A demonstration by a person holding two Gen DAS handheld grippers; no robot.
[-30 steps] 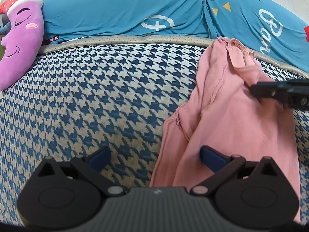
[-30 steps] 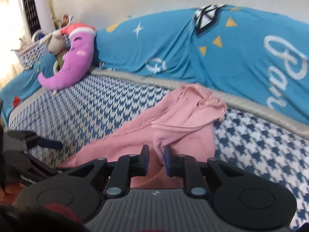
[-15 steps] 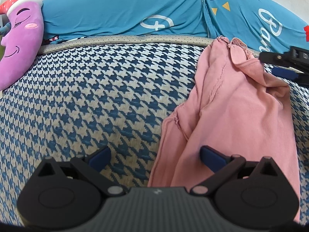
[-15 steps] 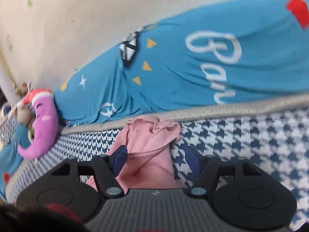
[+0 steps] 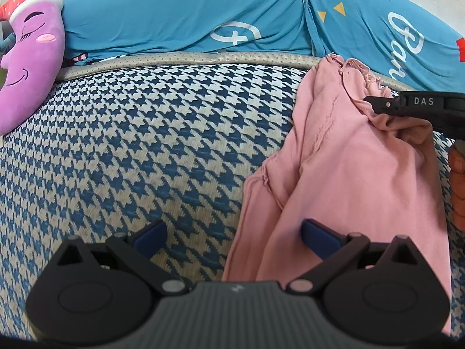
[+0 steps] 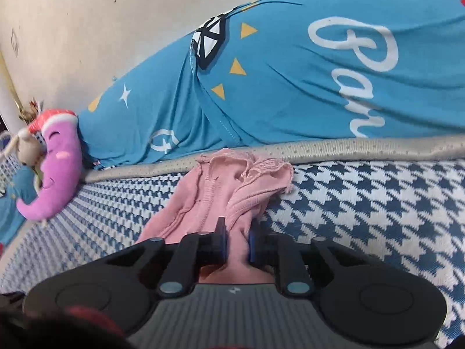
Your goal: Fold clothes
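A pink garment (image 5: 348, 168) lies crumpled on the blue-and-white houndstooth bed cover (image 5: 145, 145), at the right of the left wrist view. My left gripper (image 5: 232, 235) is open, low over the cover, its right finger over the garment's lower left edge. My right gripper (image 6: 237, 238) is shut on a bunched fold of the pink garment (image 6: 232, 192) near its frilled far end. It also shows in the left wrist view (image 5: 386, 107) at the right edge, pinching the cloth.
A blue printed quilt (image 5: 218, 20) is heaped along the far edge of the bed, against the wall. A purple moon-shaped plush pillow (image 5: 29, 58) lies at the far left. A grey piped mattress edge (image 6: 363, 148) runs below the quilt.
My right gripper was shut on the garment, opened and lifted away half a second ago, and has now closed on a fold near the frilled end. The left gripper has stayed still and open.
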